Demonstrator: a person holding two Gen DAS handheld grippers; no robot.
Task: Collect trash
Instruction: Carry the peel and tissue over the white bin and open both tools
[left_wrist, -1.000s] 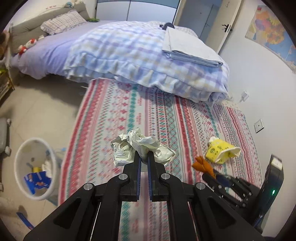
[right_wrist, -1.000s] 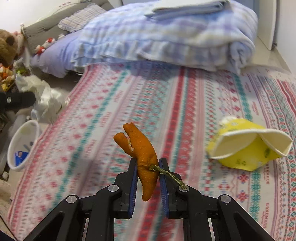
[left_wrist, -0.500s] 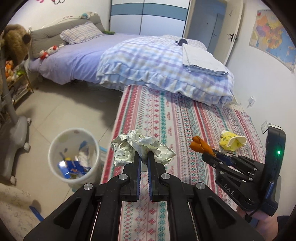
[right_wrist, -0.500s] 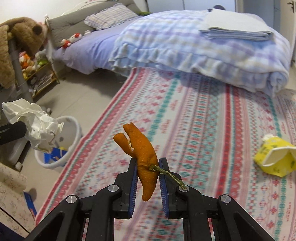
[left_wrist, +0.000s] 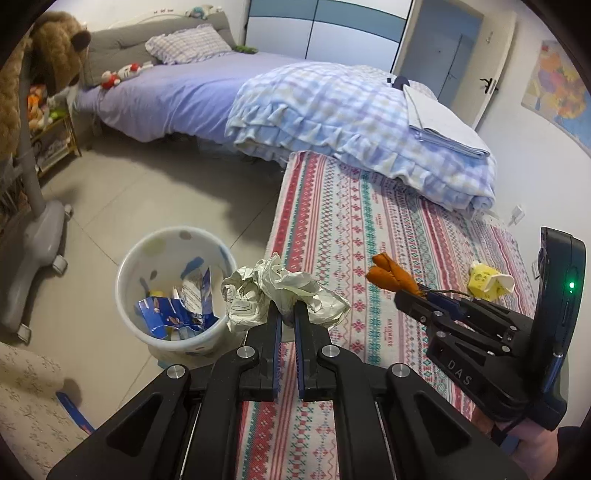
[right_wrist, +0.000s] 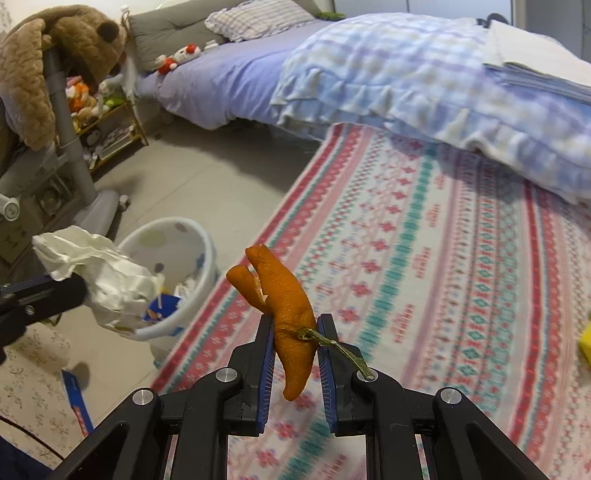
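Holding blue wrappers (left_wrist: 168, 319), white bin (left_wrist: 135, 325), crumpled paper (left_wrist: 280, 295) alongside

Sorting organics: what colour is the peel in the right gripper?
Orange peel with a green stem, clearest in the right wrist view.

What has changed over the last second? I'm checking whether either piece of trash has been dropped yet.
Nothing was dropped. Both grippers swung left, off the striped rug toward the white bin, which now sits nearer and larger. The yellow carton has been left behind on the rug. The left gripper still clamps the crumpled paper; the right gripper still clamps the orange peel.
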